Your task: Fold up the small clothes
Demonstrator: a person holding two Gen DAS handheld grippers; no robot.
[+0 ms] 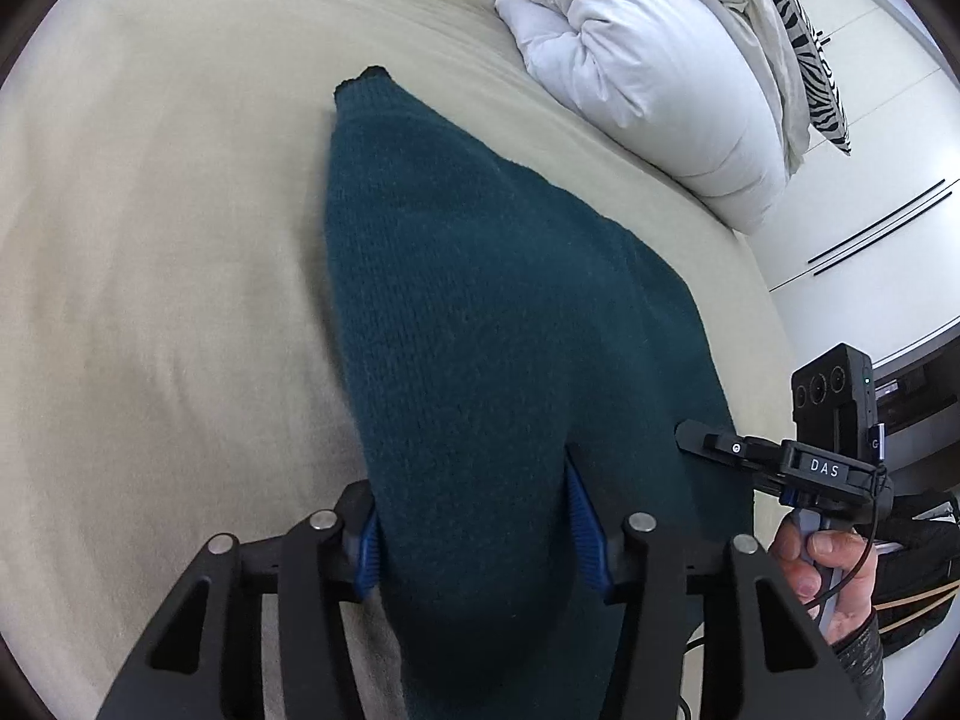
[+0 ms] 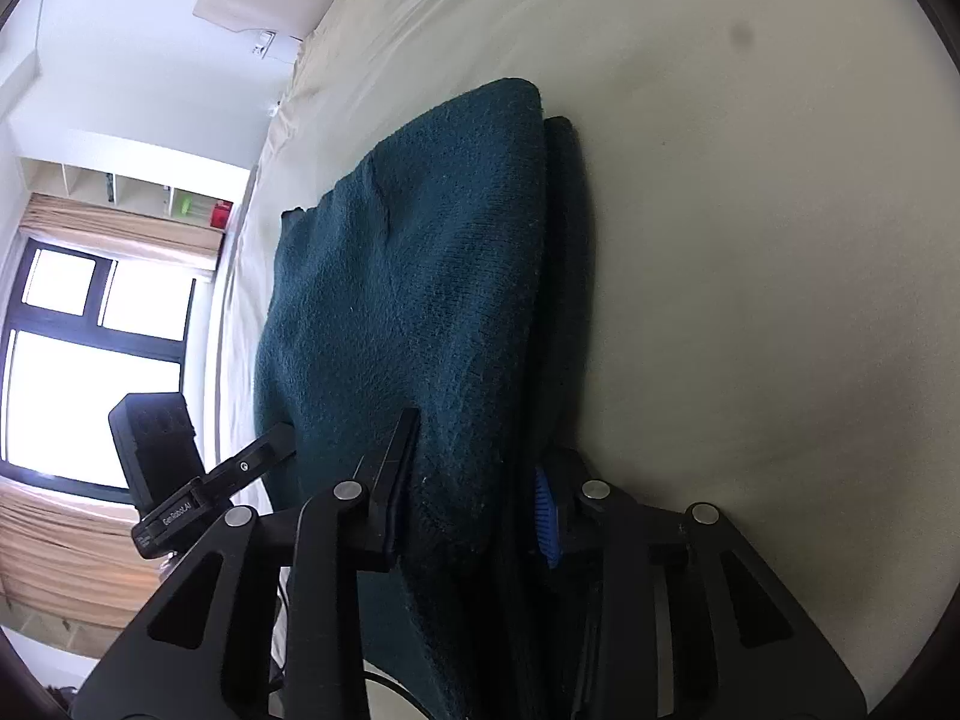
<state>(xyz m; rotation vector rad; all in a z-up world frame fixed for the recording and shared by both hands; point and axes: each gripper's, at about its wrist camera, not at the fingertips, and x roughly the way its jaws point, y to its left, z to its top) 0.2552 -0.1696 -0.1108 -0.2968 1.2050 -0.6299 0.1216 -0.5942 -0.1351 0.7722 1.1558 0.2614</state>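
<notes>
Both tools clamp the near edge of the folded teal knit [image 1: 480, 300] lying on the bed [image 1: 150, 240]: left tool [image 1: 474, 516], right tool [image 2: 474, 480].

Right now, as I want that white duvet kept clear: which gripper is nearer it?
Right, seemingly. The right gripper is on the sweater's edge facing the duvet; the left gripper grips the far side.
</notes>
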